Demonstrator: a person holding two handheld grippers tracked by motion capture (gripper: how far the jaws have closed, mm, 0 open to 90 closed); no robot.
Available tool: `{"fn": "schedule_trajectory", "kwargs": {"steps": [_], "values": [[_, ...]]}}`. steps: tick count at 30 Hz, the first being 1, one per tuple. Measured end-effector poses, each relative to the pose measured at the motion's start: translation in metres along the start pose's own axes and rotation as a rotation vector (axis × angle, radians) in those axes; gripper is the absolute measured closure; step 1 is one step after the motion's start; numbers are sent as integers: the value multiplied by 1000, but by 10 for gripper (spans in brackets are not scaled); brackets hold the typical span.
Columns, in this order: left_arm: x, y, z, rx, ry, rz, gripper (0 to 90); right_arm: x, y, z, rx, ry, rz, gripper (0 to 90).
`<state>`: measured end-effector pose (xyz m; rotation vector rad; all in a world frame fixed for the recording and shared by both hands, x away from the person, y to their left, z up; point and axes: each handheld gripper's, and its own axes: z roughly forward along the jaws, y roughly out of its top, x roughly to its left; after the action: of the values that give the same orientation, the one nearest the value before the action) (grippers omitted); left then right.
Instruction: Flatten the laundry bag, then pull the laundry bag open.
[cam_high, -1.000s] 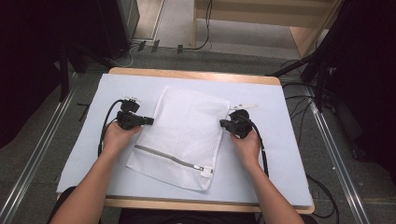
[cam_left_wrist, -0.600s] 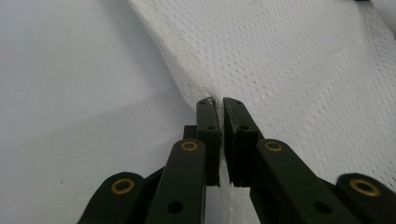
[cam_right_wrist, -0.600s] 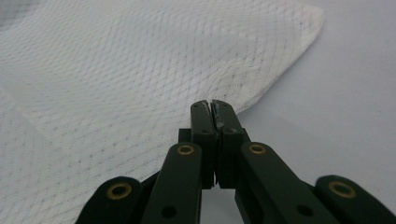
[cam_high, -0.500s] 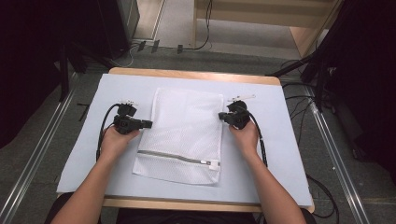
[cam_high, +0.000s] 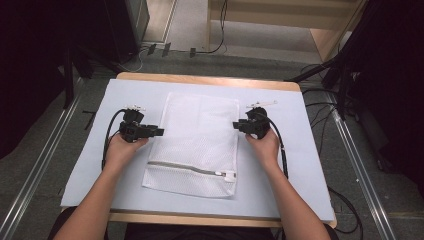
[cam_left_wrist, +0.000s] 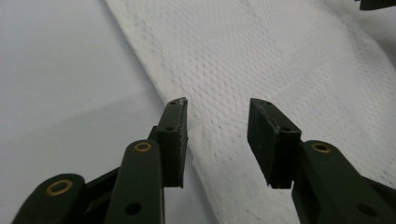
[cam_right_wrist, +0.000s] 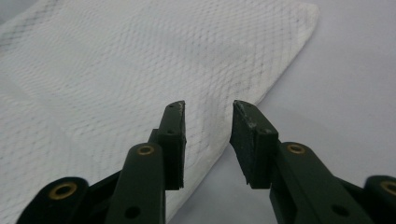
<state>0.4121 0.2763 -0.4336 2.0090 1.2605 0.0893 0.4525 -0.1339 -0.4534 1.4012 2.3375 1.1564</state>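
Observation:
A white mesh laundry bag (cam_high: 200, 140) lies flat in the middle of the table, its grey zipper (cam_high: 187, 169) running across the near end. My left gripper (cam_high: 159, 132) sits at the bag's left edge, jaws open, and the mesh edge (cam_left_wrist: 219, 140) lies under the gap between them. At the bag's right edge my right gripper (cam_high: 236, 125) is also open, with the mesh edge (cam_right_wrist: 205, 126) just below its jaws. Nothing is held by either gripper (cam_left_wrist: 217, 126) (cam_right_wrist: 208, 123).
A pale blue sheet (cam_high: 310, 165) covers the wooden table (cam_high: 205, 79). Black cables (cam_high: 282, 150) trail from both grippers along the forearms. Metal rails (cam_high: 30, 190) run along the floor on both sides, and dark equipment stands at the far left and right.
The bag has turned from a skewed lie to square with the table and been smoothed flat. Both grippers have shifted slightly outward and away from me along its side edges.

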Motion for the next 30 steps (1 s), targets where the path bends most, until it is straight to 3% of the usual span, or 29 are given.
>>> {"fn": "schedule_trajectory", "kwargs": {"steps": [11,30], "values": [[-7,6,-13,-10,-15,23,494,10,-7,-16,-22,39,-20,653],[-51,14,-4,13,-78,144,418,36,-29,-46,-42,97,-71,647]]}}
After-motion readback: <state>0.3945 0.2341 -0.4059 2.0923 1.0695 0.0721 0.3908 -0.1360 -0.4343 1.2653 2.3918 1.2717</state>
